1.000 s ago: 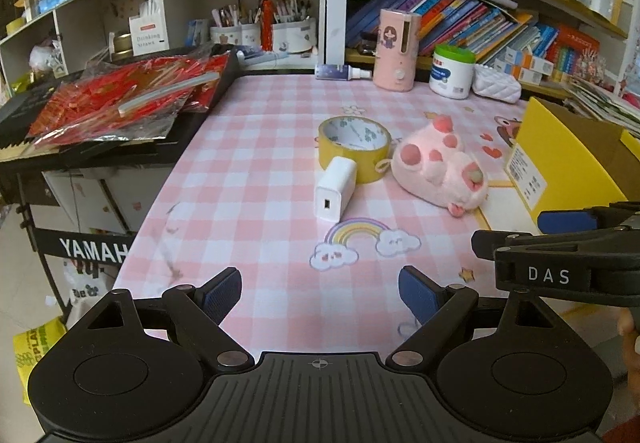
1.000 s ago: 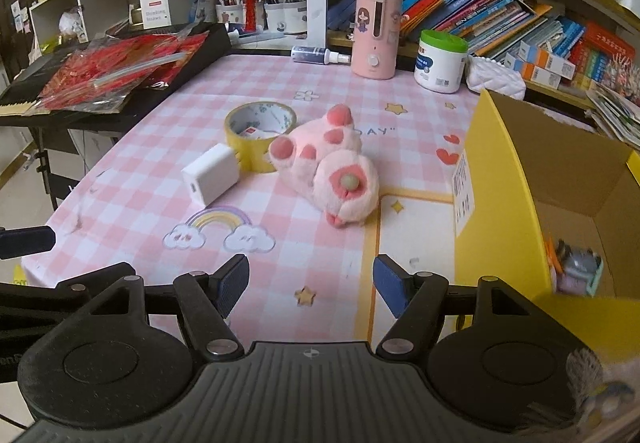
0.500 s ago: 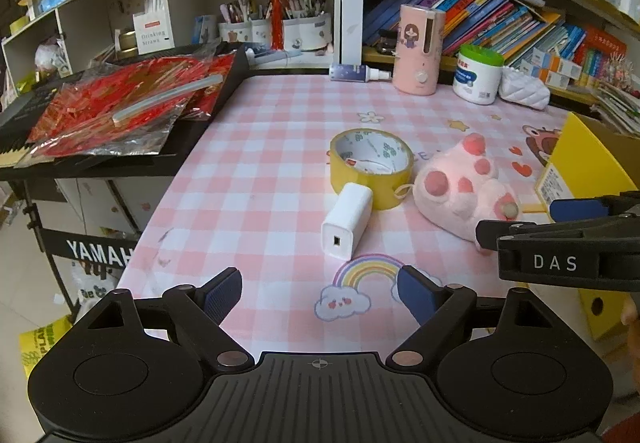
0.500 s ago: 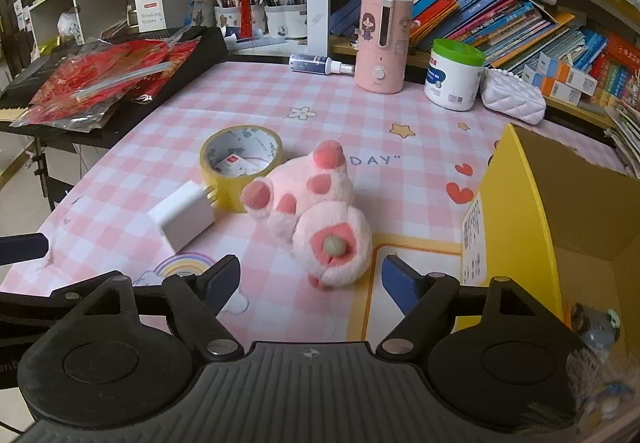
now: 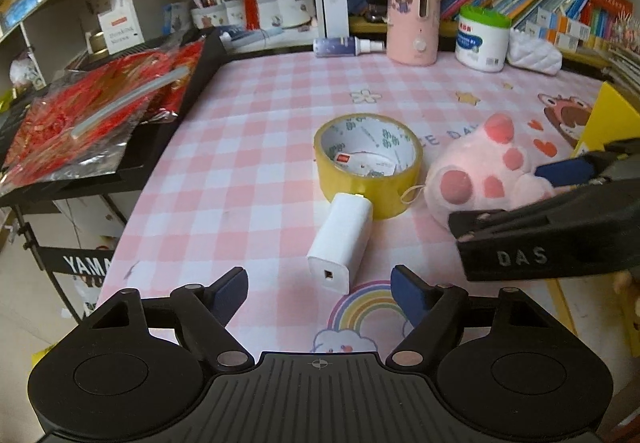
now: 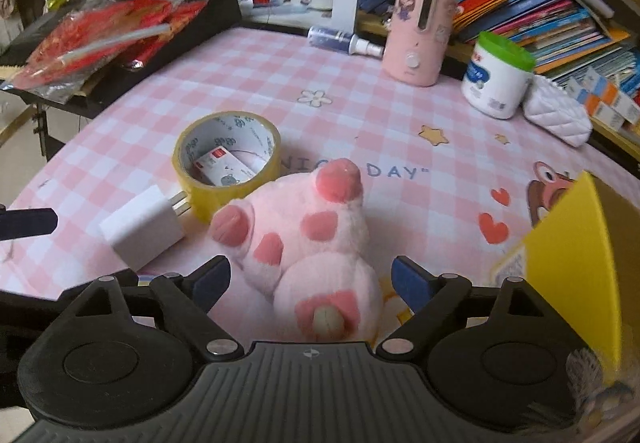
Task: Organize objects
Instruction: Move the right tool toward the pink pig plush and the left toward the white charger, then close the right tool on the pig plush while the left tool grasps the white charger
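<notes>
On the pink checked tablecloth (image 5: 256, 147) lies a white charger (image 5: 340, 243), its plug end touching a yellow tape roll (image 5: 368, 163). A pink plush paw (image 5: 476, 179) rests to the right of the roll. My left gripper (image 5: 318, 293) hovers just short of the charger's near end, its jaws closing, pads apart from it. In the right wrist view the plush paw (image 6: 312, 243) sits between the fingers of my right gripper (image 6: 310, 279), whose jaws are opening; the pads do not press it. The charger (image 6: 144, 229) and tape roll (image 6: 226, 163) lie to its left.
A yellow cardboard box (image 6: 576, 255) stands at the right. At the back are a pink device (image 5: 414, 15), a green-lidded jar (image 5: 482, 39), a spray bottle (image 5: 344, 45) and a white pouch (image 6: 556, 115). Red wrapped packets (image 5: 92, 111) lie on a black keyboard at left.
Both grippers have moved forward toward the objects. The charger now lies just ahead of the left fingers and the plush paw sits between the right fingers, which have spread wider.
</notes>
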A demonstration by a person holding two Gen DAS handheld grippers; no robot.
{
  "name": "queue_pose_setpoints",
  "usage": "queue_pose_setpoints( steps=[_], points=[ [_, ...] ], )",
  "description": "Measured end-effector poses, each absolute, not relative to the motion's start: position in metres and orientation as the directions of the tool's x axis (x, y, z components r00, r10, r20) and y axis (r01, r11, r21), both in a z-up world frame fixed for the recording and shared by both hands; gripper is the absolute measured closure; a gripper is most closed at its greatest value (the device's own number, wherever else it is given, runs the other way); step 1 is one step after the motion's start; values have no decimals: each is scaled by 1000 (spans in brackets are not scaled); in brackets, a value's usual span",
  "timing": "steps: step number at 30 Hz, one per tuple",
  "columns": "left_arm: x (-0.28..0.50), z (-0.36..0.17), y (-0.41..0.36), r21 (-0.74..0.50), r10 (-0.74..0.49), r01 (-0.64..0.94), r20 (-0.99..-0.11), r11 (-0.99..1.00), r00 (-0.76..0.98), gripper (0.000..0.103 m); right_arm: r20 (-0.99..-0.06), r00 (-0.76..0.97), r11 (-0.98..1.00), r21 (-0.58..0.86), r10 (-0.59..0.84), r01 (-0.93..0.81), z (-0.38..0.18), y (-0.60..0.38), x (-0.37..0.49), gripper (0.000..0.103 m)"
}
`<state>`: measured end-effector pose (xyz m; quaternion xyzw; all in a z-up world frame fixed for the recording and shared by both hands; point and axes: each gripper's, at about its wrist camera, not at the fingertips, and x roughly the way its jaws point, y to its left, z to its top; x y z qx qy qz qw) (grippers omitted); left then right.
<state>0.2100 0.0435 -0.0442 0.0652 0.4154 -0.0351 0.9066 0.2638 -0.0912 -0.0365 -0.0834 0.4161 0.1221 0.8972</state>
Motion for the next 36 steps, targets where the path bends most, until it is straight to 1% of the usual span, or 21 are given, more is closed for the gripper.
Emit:
queue_pose_setpoints(
  steps=[1,2,3,4,6,9,12,14,16,17,18,19,22,26,31,36],
  points=[
    [212,-46,43,90,-10,121,-761,989,649,24,-770,619,955,-46,154,-294,-39,-90,268,17],
    [215,-48,41,92,-11,126,-765,988,644,24,-773,615,953,-44,157,-299,-41,-90,273,21],
    [217,-49,40,94,-12,131,-768,987,640,25,-775,611,953,-39,162,-302,-42,-90,276,31],
    [220,-50,38,97,-13,137,-771,986,637,28,-778,605,952,-29,170,-306,-43,-90,279,38],
    [226,-52,34,100,-17,150,-775,984,631,32,-779,599,954,-6,184,-301,-42,-93,282,45],
    [236,-56,31,101,-24,162,-777,982,629,35,-766,610,960,37,205,-276,-34,-101,279,47],
    [246,-62,26,104,-29,177,-784,979,620,44,-730,650,965,49,210,-257,-20,-111,272,47],
    [251,-66,24,103,-31,185,-794,977,607,53,-714,667,968,57,212,-246,-13,-117,269,47],
    [252,-66,24,98,-35,180,-787,979,616,55,-710,672,970,63,210,-236,-9,-121,267,47],
    [252,-66,25,95,-38,181,-786,979,617,63,-710,673,971,63,207,-232,-9,-123,267,47],
    [252,-66,25,86,-48,185,-785,979,618,67,-713,671,972,62,203,-227,-9,-125,267,47],
    [252,-66,26,72,-60,188,-786,980,615,77,-718,667,973,65,200,-222,-9,-126,266,47],
    [250,-64,30,36,-77,175,-797,984,599,79,-729,655,975,74,198,-211,-10,-128,263,47],
    [240,-58,37,-10,-103,158,-797,987,595,79,-718,669,974,64,195,-216,-6,-127,253,47],
    [220,-38,50,-54,-126,133,-770,990,625,79,-713,675,974,51,190,-220,-2,-125,242,47],
    [197,-15,69,-134,-161,92,-738,987,655,79,-708,678,966,23,197,-256,1,-119,224,47]
  ],
)
